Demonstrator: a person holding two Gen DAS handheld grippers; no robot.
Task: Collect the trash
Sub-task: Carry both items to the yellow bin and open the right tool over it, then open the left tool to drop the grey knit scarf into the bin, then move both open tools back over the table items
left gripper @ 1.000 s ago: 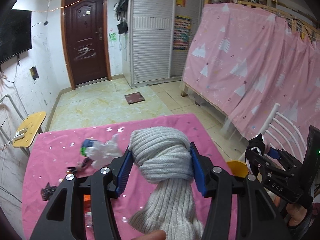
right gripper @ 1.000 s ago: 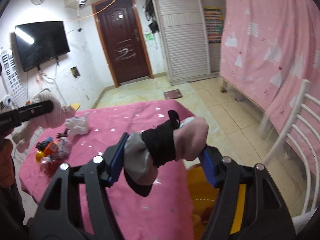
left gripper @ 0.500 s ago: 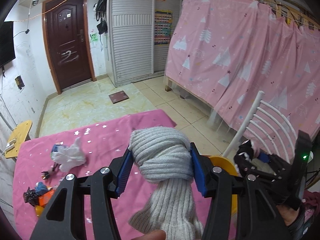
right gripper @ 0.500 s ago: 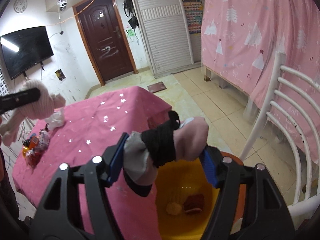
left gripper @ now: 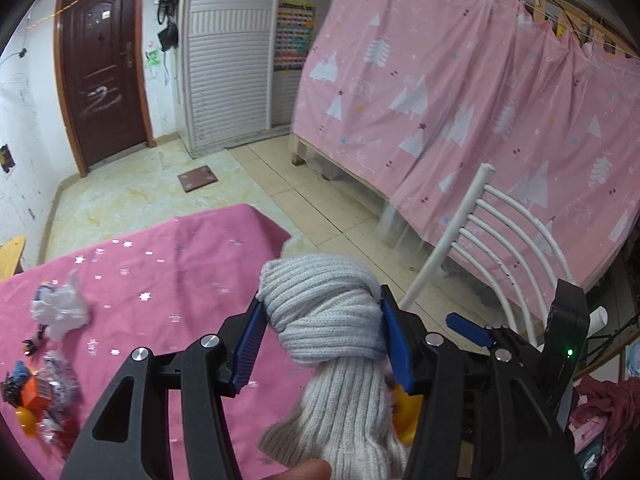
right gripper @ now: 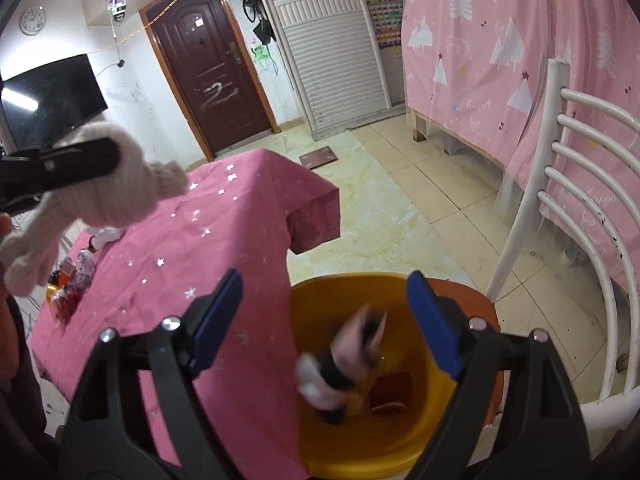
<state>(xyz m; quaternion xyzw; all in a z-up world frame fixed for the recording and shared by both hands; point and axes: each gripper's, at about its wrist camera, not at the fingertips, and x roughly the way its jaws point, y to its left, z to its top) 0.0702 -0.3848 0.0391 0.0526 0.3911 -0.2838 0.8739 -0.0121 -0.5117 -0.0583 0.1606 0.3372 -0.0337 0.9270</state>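
Left gripper (left gripper: 324, 334): its blue pads are pressing on both sides of a grey knitted bundle (left gripper: 326, 320); the bundle's ribbed tail is hanging down between the arms.
Left gripper position: it is hovering past the table's right edge, near its far right corner.
Right gripper (right gripper: 326, 326): its jaws are opening and standing wide; nothing is touching the pads.
Pink-and-black bundle (right gripper: 344, 364): it is lying or falling, motion-blurred, inside the yellow bin (right gripper: 400, 454), below the right gripper's pads and apart from them; whether it is resting on the bin floor is probably not decidable from this view.
Yellow bin: it is sitting on the seat of the white chair (right gripper: 568, 216), just beside the table's right edge; a dark red item (right gripper: 390, 394) is lying on its floor.
Table (left gripper: 180, 276): it is wearing a pink star-print cloth.
Remaining trash: a crumpled white wrapper (left gripper: 60, 310) is lying toward the table's left edge, and a pile of orange and printed wrappers (left gripper: 40, 396) is lying at its near left corner.
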